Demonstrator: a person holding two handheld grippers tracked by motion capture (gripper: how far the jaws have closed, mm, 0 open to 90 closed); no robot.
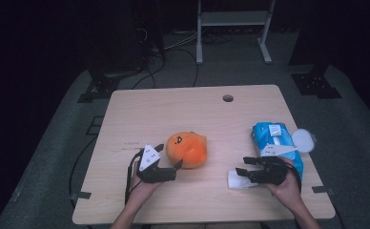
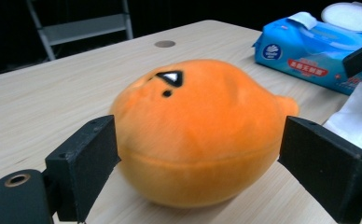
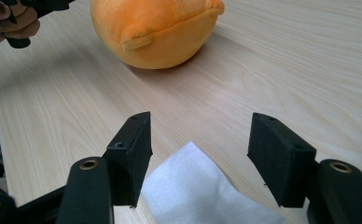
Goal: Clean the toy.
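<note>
The fingers (image 2: 83,165) of the left gripper (image 2: 198,163) are spread apart on each side of the orange plush toy (image 2: 195,130). One pad looks to be just at the fur and the other a little off it, so nothing is squeezed yet. The toy is sat on the wooden table (image 1: 173,107), near the middle, with its little dark eye turned up.

The fingers of the right gripper (image 3: 200,154) are also held apart. A white wipe (image 3: 193,191) is lying flat on the table under them and is not pinched. The blue pack of wipes (image 1: 276,143) is seen just beside that gripper, with its round white lid (image 1: 303,140) flipped open.

To do this step well, the toy should be kept in the middle between the two pads. The pads should be closed slowly and evenly, low on the round belly, so the soft toy is not squashed or popped out sideways. The right gripper is best kept quiet over the wipe.
</note>
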